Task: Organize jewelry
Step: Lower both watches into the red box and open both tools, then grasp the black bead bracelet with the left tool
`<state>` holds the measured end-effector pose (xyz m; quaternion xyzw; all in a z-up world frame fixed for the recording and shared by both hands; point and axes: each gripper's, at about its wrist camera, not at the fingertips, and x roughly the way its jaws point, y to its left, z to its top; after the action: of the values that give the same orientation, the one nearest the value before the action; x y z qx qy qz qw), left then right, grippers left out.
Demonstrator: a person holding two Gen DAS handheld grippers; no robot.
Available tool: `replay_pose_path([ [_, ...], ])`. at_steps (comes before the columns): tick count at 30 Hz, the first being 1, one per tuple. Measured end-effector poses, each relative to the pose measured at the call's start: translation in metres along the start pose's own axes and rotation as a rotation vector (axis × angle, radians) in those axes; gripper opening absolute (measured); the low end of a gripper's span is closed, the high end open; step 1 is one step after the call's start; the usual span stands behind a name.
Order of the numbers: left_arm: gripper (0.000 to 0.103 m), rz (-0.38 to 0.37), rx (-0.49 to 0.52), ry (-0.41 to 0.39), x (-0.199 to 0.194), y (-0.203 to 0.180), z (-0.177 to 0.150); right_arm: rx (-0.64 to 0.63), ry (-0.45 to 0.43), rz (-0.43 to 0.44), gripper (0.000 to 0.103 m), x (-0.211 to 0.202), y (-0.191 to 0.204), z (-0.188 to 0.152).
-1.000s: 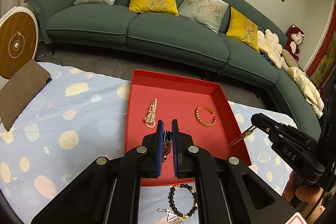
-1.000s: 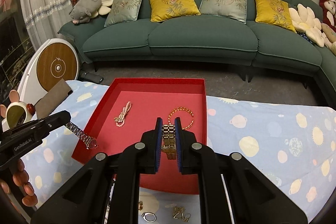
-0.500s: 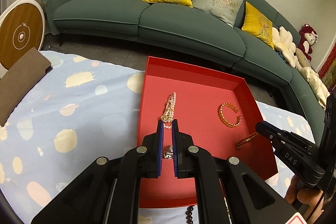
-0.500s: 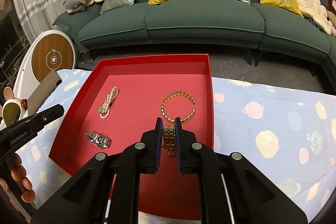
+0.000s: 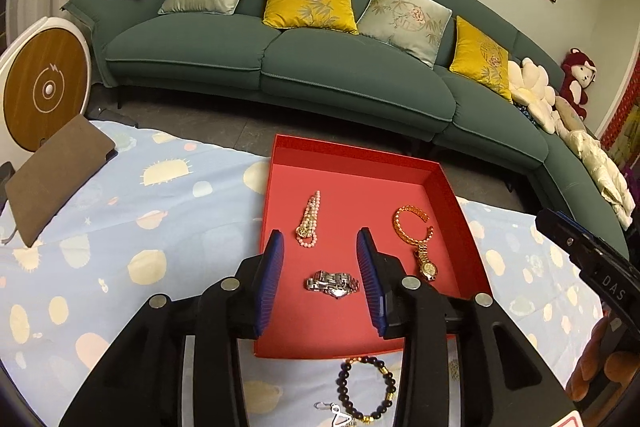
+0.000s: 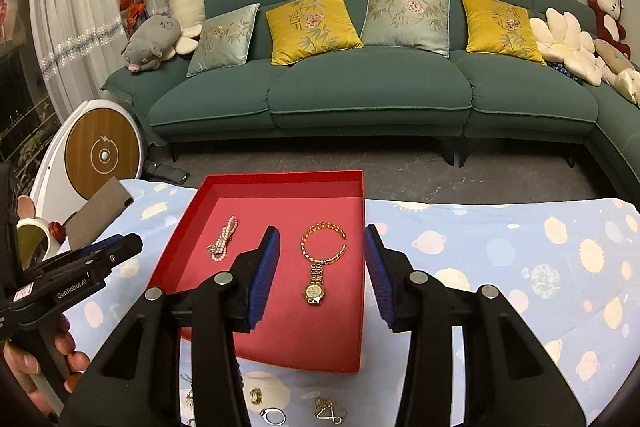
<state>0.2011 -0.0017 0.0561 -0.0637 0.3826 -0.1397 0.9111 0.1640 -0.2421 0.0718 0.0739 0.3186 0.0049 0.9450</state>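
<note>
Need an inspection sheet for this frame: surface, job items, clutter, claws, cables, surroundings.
Surface: light blue patterned cloth over the table.
Job's things: open red cardboard tray holds a pink pearl strand, an open gold bangle, a gold wristwatch and a silver wristwatch. A black bead bracelet and small rings and chains lie on the cloth in front of the tray.
Clutter: brown flat pad.
Grippers: left claw opening, silver watch lying loose between its fingers; right claw opening, gold watch loose between them.
Cables: nothing seen.
Surroundings: green sofa with cushions and plush toys.
</note>
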Motion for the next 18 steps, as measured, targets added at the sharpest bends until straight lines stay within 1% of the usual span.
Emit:
replay_pose_path([
  [2,0.039,-0.008,0.004,-0.001,-0.01,-0.001,-0.006,0.048,-0.016,0.01,0.042,-0.015,-0.005,-0.005],
  [4,0.039,-0.008,0.019,0.014,-0.018,0.0,-0.016,0.068,-0.006,0.025,0.042,-0.025,-0.008,-0.015],
  [6,0.039,0.001,0.028,0.031,-0.026,0.003,-0.028,0.063,0.007,0.004,0.042,-0.033,-0.01,-0.031],
  [9,0.039,-0.014,0.019,0.069,-0.031,0.009,-0.042,0.056,0.059,0.0,0.042,-0.039,-0.013,-0.053],
  [11,0.039,-0.014,0.028,0.079,-0.032,0.01,-0.049,0.045,0.088,-0.011,0.042,-0.042,-0.014,-0.067],
  [13,0.039,-0.009,0.034,0.087,-0.032,0.011,-0.056,0.028,0.105,-0.016,0.042,-0.043,-0.013,-0.077],
  [16,0.039,-0.045,0.016,0.134,-0.025,0.012,-0.064,-0.005,0.12,-0.021,0.042,-0.044,-0.011,-0.087],
  [18,0.039,-0.049,0.02,0.152,-0.019,0.008,-0.07,-0.016,0.134,-0.012,0.042,-0.042,-0.011,-0.093],
])
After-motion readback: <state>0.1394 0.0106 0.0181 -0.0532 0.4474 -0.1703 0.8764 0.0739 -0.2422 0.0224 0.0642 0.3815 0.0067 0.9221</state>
